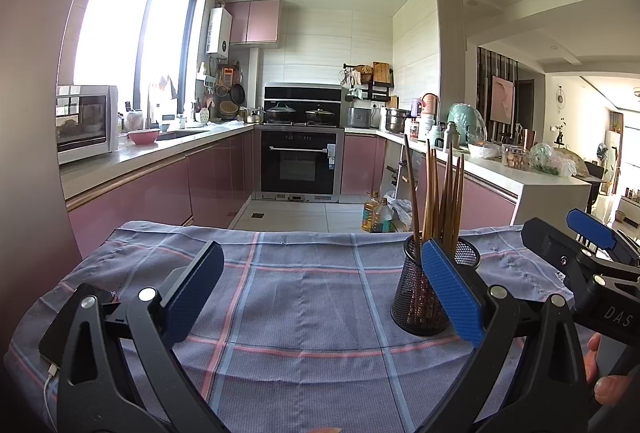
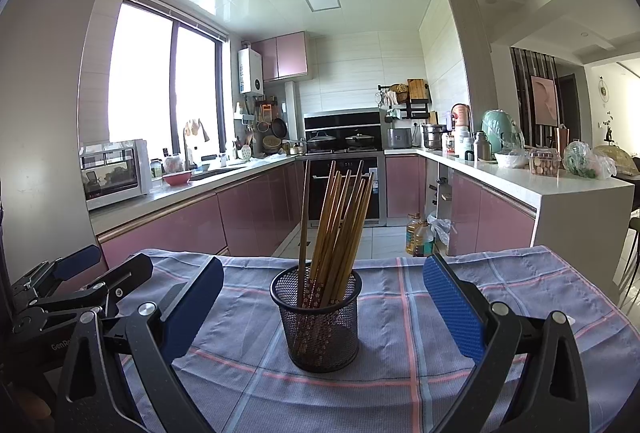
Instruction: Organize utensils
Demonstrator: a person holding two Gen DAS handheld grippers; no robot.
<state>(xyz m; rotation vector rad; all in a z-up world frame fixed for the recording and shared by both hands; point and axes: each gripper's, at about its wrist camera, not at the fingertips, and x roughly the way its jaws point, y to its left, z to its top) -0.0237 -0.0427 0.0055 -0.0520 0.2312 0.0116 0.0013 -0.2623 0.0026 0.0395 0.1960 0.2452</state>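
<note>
A black mesh cup point(image 2: 320, 321) stands upright on the checked cloth and holds several wooden chopsticks point(image 2: 340, 225). In the right wrist view it sits centred ahead of my open, empty right gripper point(image 2: 322, 309). In the left wrist view the mesh cup point(image 1: 424, 293) with its chopsticks point(image 1: 438, 201) stands behind my right fingertip, to the right of my open, empty left gripper point(image 1: 320, 293). The right gripper point(image 1: 580, 245) shows at the left wrist view's right edge, and the left gripper point(image 2: 80, 273) at the right wrist view's left edge.
A blue-grey checked cloth point(image 2: 420, 345) covers the table. A phone on a white cable point(image 1: 76, 317) lies at the cloth's left edge. Beyond the table's far edge is a kitchen with pink cabinets, an oven point(image 1: 300, 165) and cluttered counters.
</note>
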